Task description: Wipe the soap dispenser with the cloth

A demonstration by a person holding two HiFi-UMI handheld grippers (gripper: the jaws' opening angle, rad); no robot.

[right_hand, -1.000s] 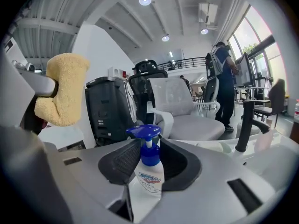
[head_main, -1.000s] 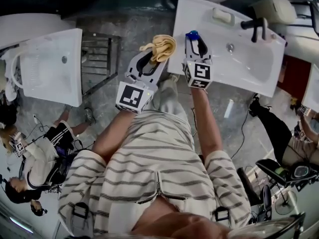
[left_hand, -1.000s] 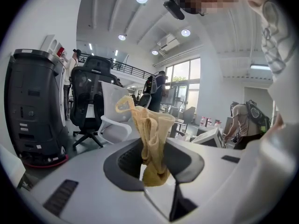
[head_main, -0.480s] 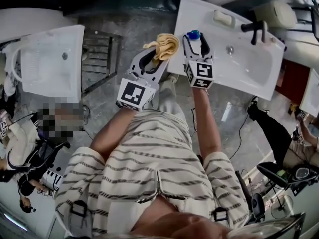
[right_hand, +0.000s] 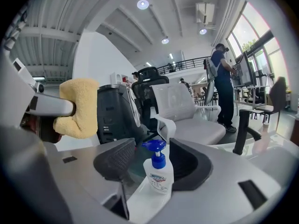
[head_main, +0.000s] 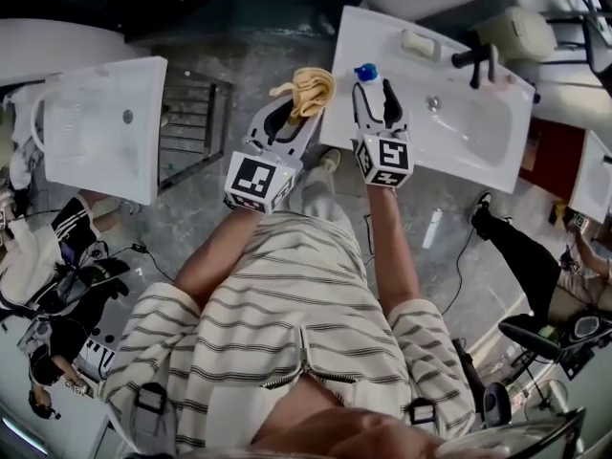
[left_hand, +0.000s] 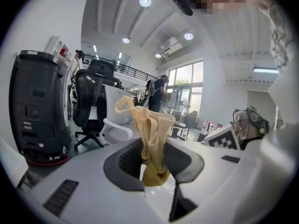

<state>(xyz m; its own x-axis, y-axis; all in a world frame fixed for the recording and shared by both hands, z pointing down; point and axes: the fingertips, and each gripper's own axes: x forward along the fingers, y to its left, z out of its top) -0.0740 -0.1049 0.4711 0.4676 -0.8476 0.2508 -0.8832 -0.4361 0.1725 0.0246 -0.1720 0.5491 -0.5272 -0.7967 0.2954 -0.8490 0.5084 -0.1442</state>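
the left hand-held gripper (head_main: 295, 115) is clenched on the yellow cloth (head_main: 308, 89). its jaws pinch the bunched lower part, and the rest of the cloth stands up in loose folds above the pads. this gripper hangs over the grey floor (head_main: 239, 75), just beside the near left corner of the white washbasin (head_main: 478, 137).

the soap dispenser (head_main: 366, 71) stands upright on the flat rim of that washbasin, close to its left edge. it is a clear bottle with a blue pump head and a printed label.

the right hand-held gripper (head_main: 374, 99) is released. its jaws have just been opening and now stand wide apart on either side of the dispenser. the bottle sits between them, and in the right gripper view neither pad touches it.

the cloth and the dispenser are near each other but apart, with the cloth on the dispenser's left in the head view. a black tap (head_main: 475, 58) rises at the far side of the basin bowl. a second washbasin (head_main: 96, 132) stands well off to the left. the person wears a striped shirt (head_main: 287, 323).
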